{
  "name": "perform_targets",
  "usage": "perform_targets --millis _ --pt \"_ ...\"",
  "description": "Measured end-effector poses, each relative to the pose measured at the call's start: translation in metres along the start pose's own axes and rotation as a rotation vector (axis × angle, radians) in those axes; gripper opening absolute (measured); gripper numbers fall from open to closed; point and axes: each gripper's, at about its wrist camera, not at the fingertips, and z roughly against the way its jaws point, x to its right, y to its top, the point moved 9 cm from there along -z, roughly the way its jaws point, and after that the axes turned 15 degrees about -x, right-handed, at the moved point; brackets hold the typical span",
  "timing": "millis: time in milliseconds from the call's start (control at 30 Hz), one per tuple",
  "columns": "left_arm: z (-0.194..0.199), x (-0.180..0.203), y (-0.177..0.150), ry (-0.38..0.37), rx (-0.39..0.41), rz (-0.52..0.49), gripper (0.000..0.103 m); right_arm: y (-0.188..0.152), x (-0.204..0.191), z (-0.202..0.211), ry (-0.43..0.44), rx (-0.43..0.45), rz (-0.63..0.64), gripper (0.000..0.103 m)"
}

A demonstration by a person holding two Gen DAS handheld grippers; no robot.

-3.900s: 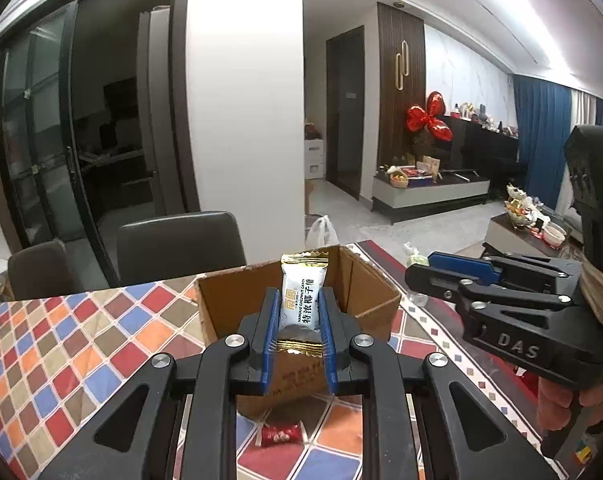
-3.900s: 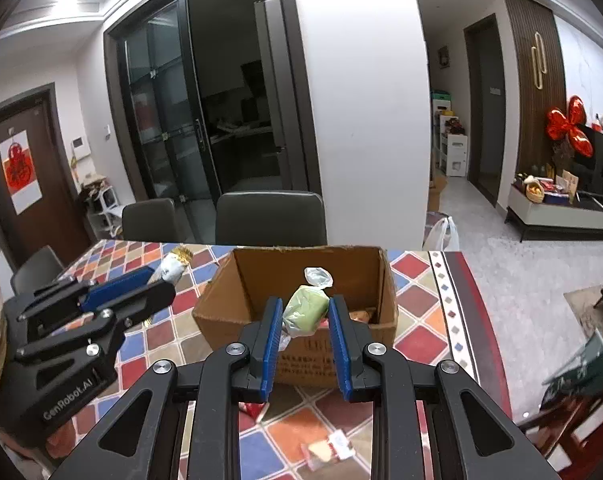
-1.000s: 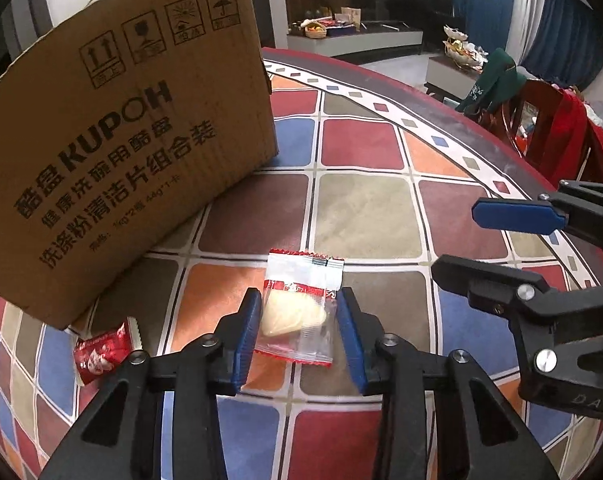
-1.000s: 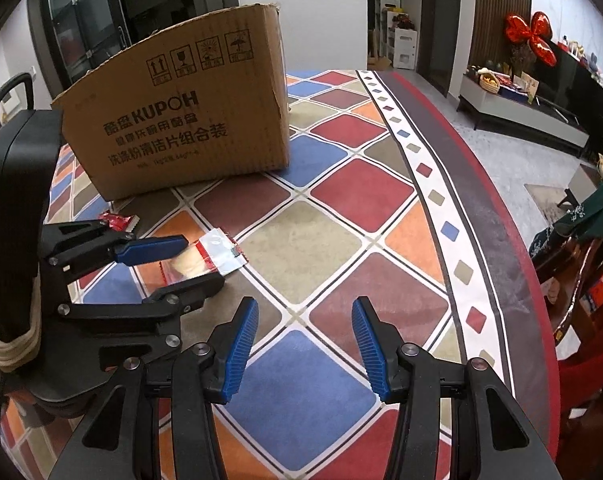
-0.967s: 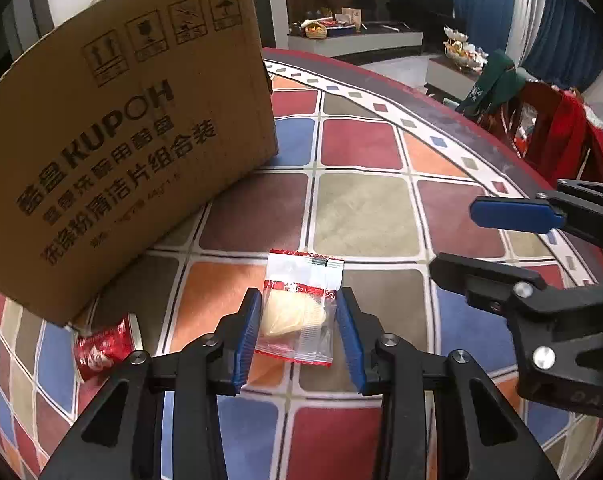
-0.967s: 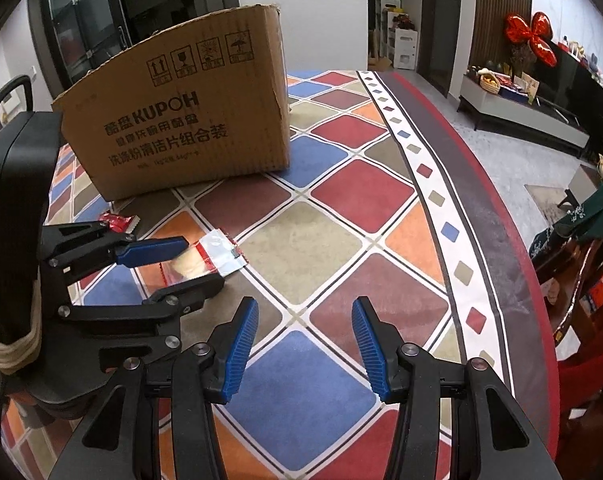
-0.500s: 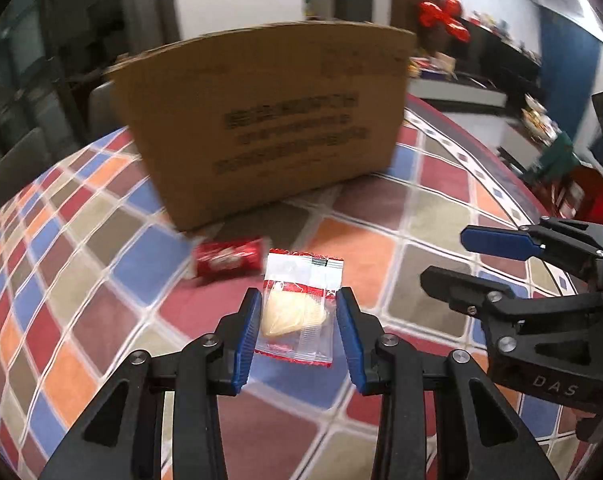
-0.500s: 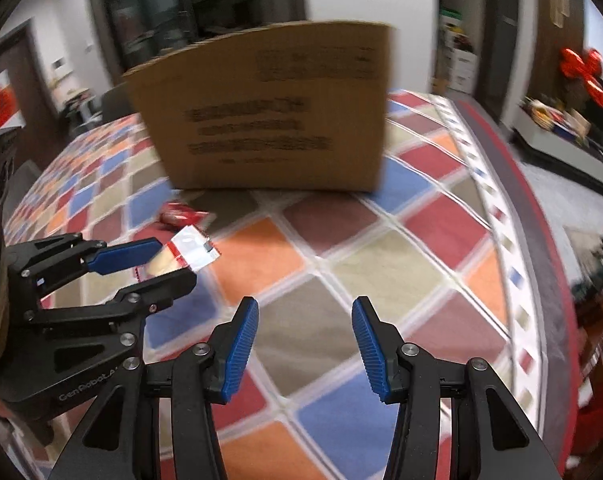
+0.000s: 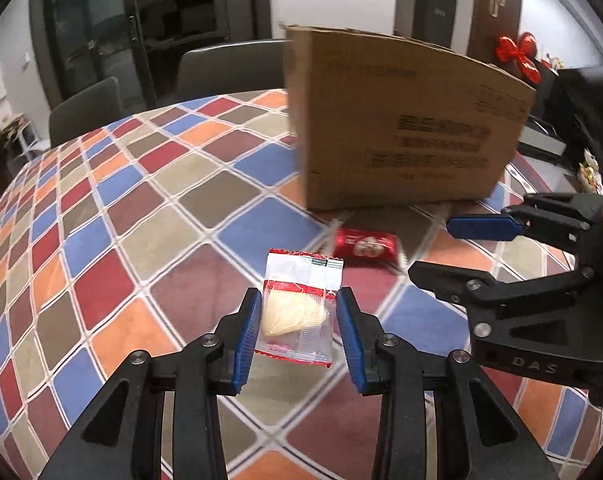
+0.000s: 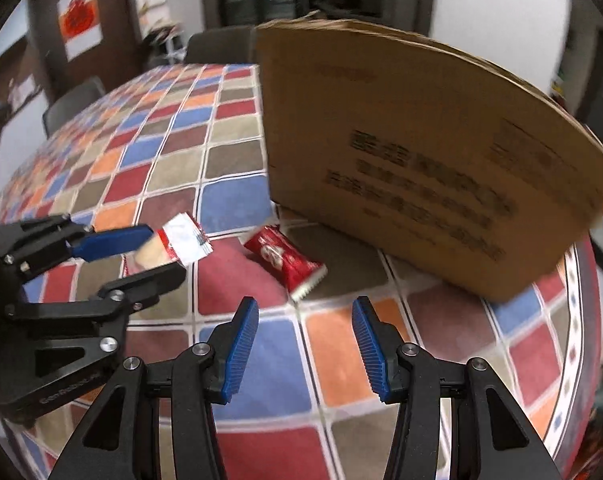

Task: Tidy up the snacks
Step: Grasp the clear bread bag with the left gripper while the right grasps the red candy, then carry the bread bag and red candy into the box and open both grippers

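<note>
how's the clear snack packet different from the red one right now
The clear packet is transparent with a pale snack showing; the red packet is opaque. The clear one is gripped in the left tool; the red one lies on the tablecloth. Both are small sealed wrappers outside the cardboard box.

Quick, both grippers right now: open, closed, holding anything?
Left gripper: closed on the clear snack packet.
Right gripper: open, empty, above the table near the red snack bar.

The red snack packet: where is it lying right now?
The red snack packet lies on the checkered tablecloth just in front of the cardboard box, ahead of the open right tool.
</note>
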Motion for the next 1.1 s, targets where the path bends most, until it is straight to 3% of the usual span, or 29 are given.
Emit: perform_targets --millis 233,533,567,600,633,800,1100 --pt "-0.003 -0.013 0.001 -0.01 -0.001 0.042 0.038 0.031 -0.017 -0.023 -0.042 -0.058 0.141 0.049" --pt "-0.005 -0.023 0.002 -0.026 -0.007 0.065 0.038 0.047 -0.027 -0.051 -0.098 -0.139 0.24 0.049" --pt "-0.005 -0.023 0.002 -0.027 -0.006 0.067 0.038 0.047 -0.028 -0.053 -0.096 -0.144 0.238 0.046" --pt "-0.004 -0.024 0.002 -0.029 -0.005 0.069 0.038 0.047 -0.028 -0.055 -0.09 -0.152 0.234 0.035" --pt "-0.004 -0.025 0.002 -0.031 -0.004 0.07 0.038 0.046 -0.03 -0.057 -0.08 -0.163 0.231 0.033" --pt "-0.001 -0.027 0.001 -0.041 0.003 0.073 0.038 0.042 -0.032 -0.052 -0.029 -0.15 0.163 0.026" --pt "0.028 -0.013 0.005 -0.052 0.065 0.036 0.038 0.016 -0.026 -0.01 0.017 -0.043 0.013 0.026"
